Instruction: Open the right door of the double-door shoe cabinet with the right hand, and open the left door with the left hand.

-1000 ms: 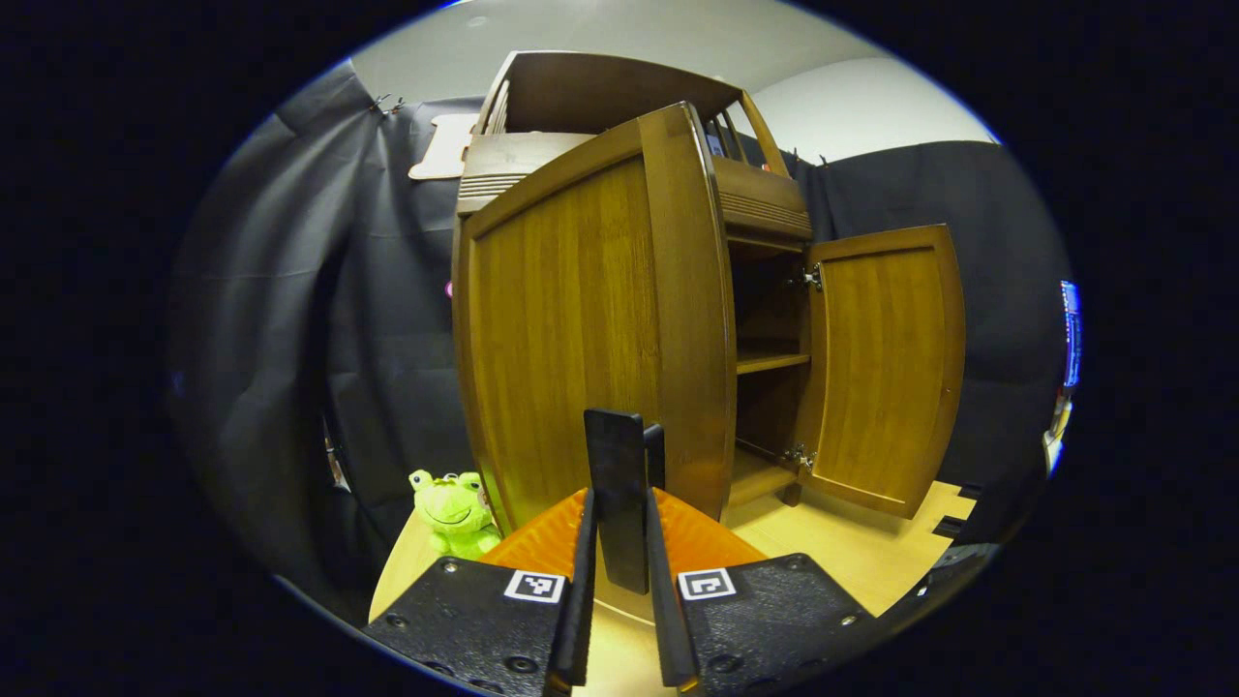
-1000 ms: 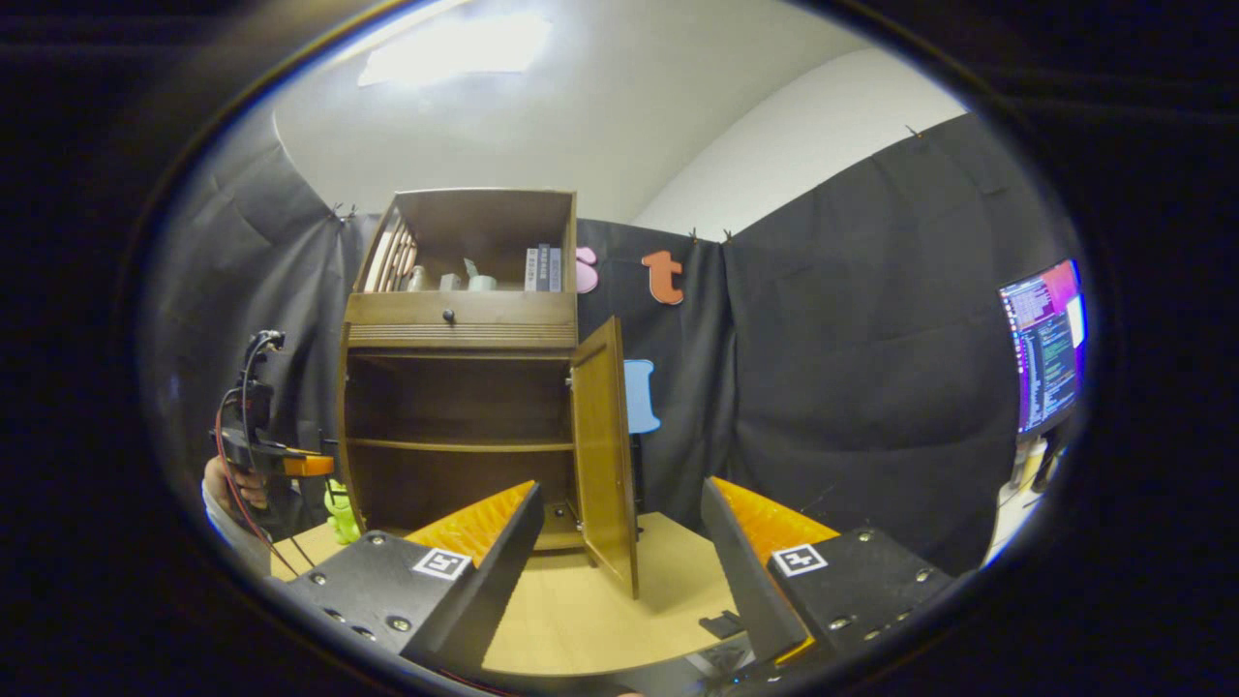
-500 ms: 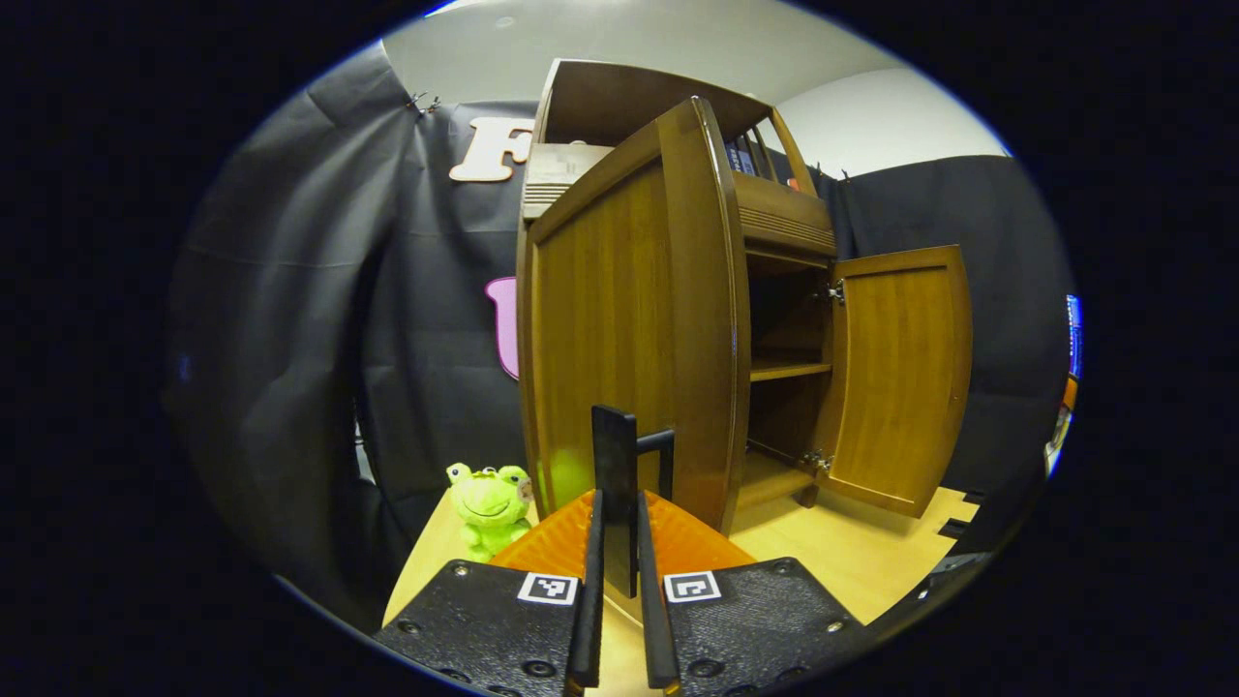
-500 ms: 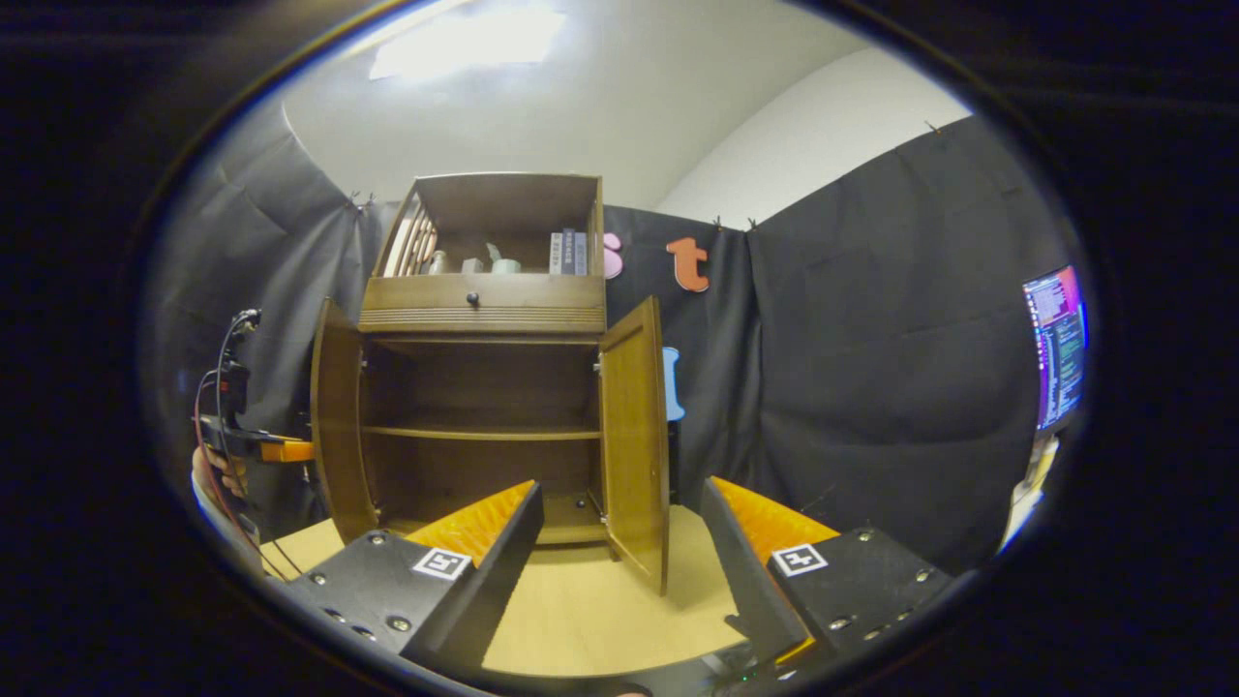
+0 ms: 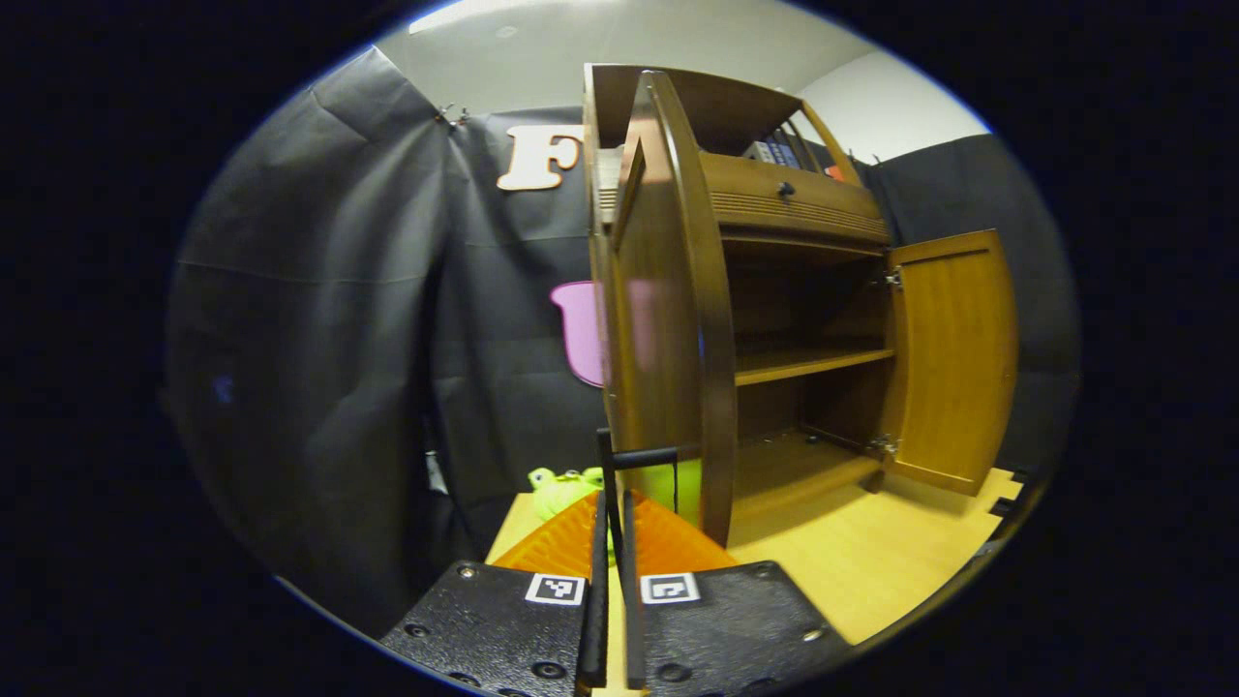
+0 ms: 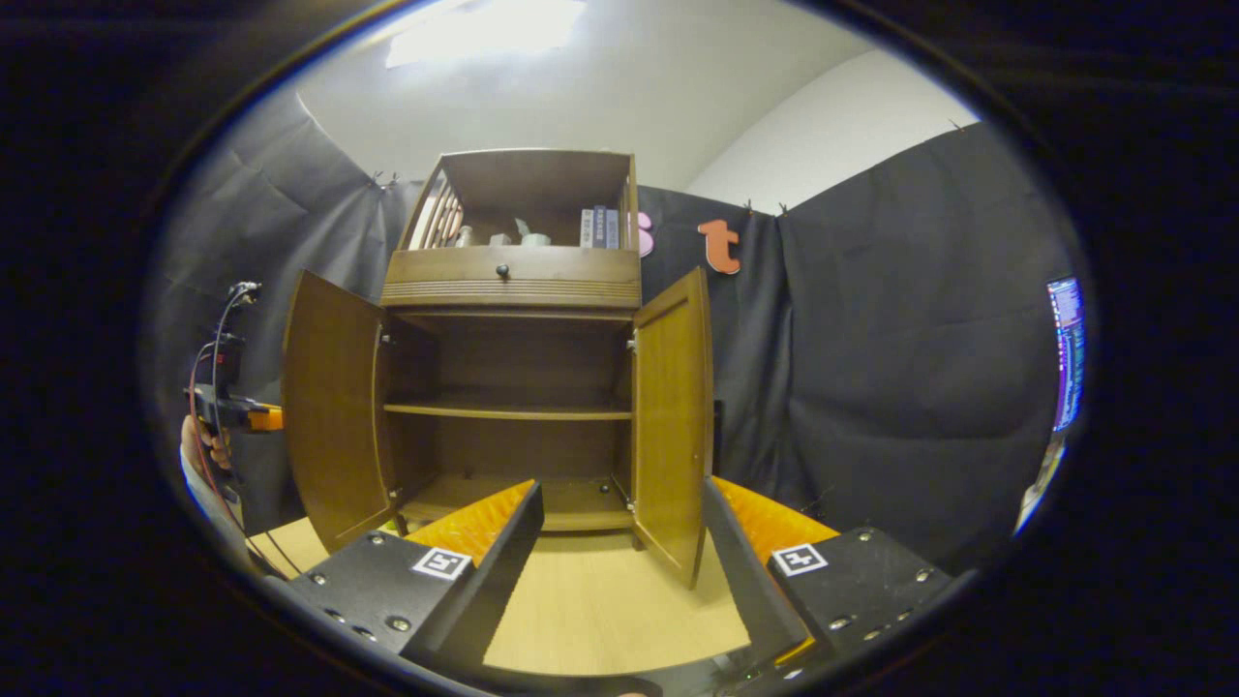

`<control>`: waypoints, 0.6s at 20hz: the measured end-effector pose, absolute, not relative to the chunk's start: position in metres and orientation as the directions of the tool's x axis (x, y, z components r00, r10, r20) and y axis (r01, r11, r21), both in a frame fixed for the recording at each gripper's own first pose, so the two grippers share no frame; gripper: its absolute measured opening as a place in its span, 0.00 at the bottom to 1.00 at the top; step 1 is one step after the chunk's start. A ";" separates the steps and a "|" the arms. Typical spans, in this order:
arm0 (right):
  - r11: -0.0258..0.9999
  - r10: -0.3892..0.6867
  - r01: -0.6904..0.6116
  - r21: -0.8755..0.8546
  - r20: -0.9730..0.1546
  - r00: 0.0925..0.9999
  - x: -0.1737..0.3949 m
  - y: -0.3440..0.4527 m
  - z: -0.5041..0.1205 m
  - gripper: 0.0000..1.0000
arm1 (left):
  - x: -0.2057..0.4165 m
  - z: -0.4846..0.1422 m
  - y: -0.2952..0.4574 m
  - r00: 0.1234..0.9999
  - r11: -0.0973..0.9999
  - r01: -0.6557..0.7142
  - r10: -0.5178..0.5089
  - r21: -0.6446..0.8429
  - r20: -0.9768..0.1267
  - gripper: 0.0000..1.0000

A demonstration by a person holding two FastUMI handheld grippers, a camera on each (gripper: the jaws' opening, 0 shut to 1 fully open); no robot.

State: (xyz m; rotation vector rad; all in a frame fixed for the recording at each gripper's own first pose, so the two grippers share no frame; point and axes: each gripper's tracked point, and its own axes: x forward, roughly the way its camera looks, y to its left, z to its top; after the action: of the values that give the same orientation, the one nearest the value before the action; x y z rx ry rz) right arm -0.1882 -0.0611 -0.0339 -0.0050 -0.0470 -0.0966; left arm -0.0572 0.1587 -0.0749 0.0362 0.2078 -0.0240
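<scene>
Left gripper (image 5: 612, 581) pinched nearly closed on the thin black bar handle (image 5: 608, 465) of the cabinet's left door (image 5: 668, 300), both orange-backed fingers pressing its upright edge. Right gripper (image 6: 619, 571) held wide apart, gripping nothing, well back from the cabinet and aimed at its open front.

Brown wooden double-door shoe cabinet (image 6: 513, 290) standing on the pale wooden desk (image 6: 600, 610) against the black cloth wall. Both doors swung outward: left door seen edge-on in the left gripper view, glossy and curved by the lens, hinged at the cabinet's left side; right door (image 6: 673, 416) open to roughly a right angle, its framed panel facing left. Inside, dark and bare, one horizontal shelf (image 6: 508, 411) across the middle above a bottom board. Above the doors, a slatted band and a shallow drawer front with a small dark knob (image 6: 502, 271); on top, an open compartment holding a few upright books (image 6: 600, 227) and small pale items.

Green plush frog (image 5: 561, 484) sitting on the desk just left of the cabinet, partly hidden behind the left gripper.
</scene>
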 end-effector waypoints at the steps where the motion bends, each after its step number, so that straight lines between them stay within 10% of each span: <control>1: 0.996 -0.090 0.090 -0.003 0.045 0.995 -0.184 -0.058 -0.035 0.96 | -0.058 -0.072 0.154 0.978 0.999 0.050 -0.048 0.001 -0.205 0.10; 12: 0.998 -0.066 0.066 -0.005 0.028 0.997 -0.177 -0.040 -0.039 0.96 | -0.058 -0.076 0.165 0.974 0.995 0.081 -0.089 -0.050 -0.206 0.11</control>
State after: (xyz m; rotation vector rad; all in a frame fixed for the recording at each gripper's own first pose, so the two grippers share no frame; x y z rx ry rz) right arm -0.1767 -0.0404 -0.0391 -0.0063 -0.0273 -0.0664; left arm -0.0580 0.1647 -0.0759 -0.0417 0.2098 -0.0858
